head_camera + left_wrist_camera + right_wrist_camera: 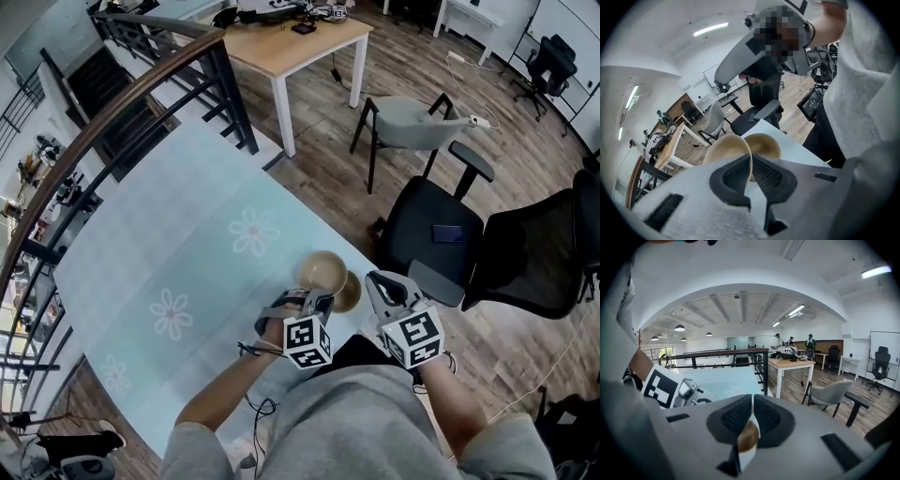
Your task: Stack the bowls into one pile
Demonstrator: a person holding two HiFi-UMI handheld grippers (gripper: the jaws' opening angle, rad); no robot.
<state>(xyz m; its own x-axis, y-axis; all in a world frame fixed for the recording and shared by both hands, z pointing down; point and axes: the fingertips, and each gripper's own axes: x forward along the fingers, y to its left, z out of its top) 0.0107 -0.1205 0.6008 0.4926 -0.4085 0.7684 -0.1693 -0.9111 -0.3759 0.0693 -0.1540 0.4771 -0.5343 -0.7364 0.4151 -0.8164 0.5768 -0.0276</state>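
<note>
Two tan bowls stand near the right edge of the table [187, 272], which has a pale blue flowered cloth. My left gripper [319, 298] [751, 168] is shut on the near rim of the left bowl [319, 269] [724, 147], which is tilted and leans over the second bowl [351, 294] [765, 144]. The second bowl rests on the cloth. My right gripper [375, 278] [752, 416] is shut right beside that bowl's right rim. A brown sliver of bowl [747, 439] shows in the gap under its pads. Whether the pads pinch the rim is unclear.
The table's right edge runs just past the bowls. A black office chair [441, 234] stands beyond it, with a grey chair [412, 122] and a wooden desk [291, 42] farther off. A dark stair railing [141, 94] borders the table's far left.
</note>
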